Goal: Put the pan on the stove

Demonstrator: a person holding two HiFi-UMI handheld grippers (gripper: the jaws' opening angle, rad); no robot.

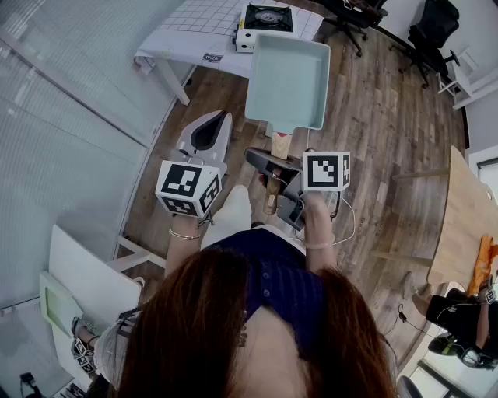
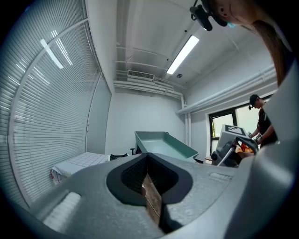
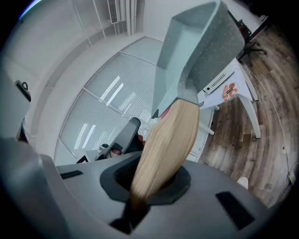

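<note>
Here my right claw (image 1: 272,163) is clamped on the wooden handle (image 3: 166,144) of the green pan (image 1: 288,78), which hangs above the floor (image 1: 373,116), near the stove (image 1: 266,17) on the table (image 1: 194,23). My left claw (image 1: 208,134) is closed and empty.

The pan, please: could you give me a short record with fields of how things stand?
pan: square teal pan, in the air over the wood floor
held by: right gripper, shut on its wooden handle
left gripper: shut, empty
stove: gas stove on the white table, burner bare
status: pan not yet on stove
</note>
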